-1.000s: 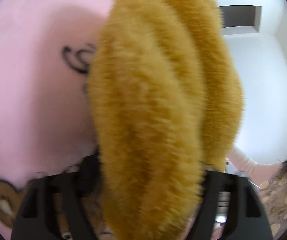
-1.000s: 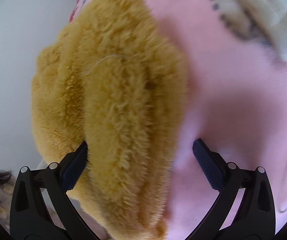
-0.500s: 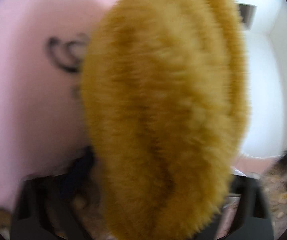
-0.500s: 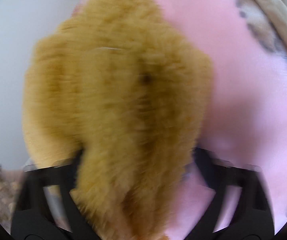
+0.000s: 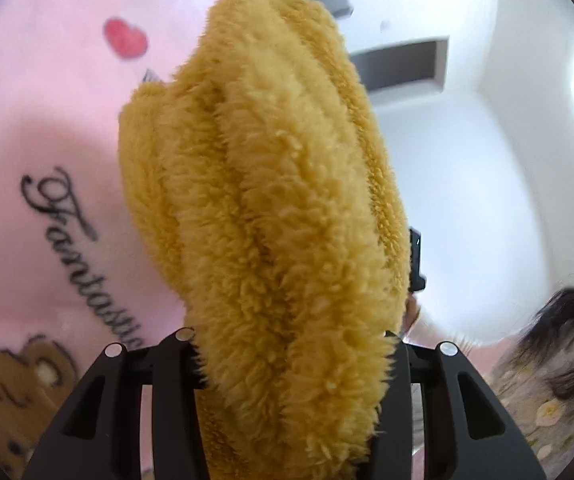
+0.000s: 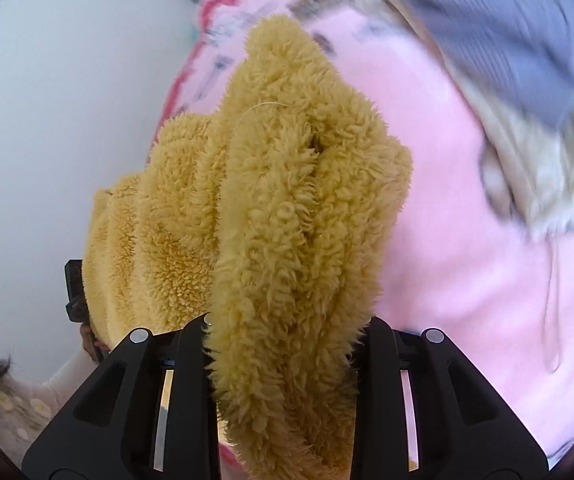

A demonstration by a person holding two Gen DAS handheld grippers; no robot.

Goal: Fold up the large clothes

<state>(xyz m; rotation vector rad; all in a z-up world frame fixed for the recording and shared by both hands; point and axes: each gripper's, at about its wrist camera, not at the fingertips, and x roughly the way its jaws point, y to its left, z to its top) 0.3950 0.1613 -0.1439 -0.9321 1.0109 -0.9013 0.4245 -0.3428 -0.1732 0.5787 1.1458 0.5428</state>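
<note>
A thick mustard-yellow fleece garment [image 5: 271, 216] fills the middle of the left wrist view, bunched in long folds. My left gripper [image 5: 293, 360] is shut on the fleece garment and holds it up above a pink printed blanket [image 5: 27, 128]. The same garment [image 6: 283, 224] fills the right wrist view, where my right gripper [image 6: 287, 340] is also shut on it. The fleece hides the fingertips of both grippers.
The pink blanket [image 6: 467, 280] bears script lettering, a red heart [image 5: 125, 38] and a bear print [image 5: 15, 376]. A grey ribbed garment [image 6: 519, 28] and a cream fluffy one [image 6: 547, 184] lie at its far right. The person [image 5: 567, 352] stands at the right, white wall behind.
My right gripper has closed on the fleece; a second ago its jaws stood wide apart. Both grippers have lifted the garment, and more of the blanket and room shows.
</note>
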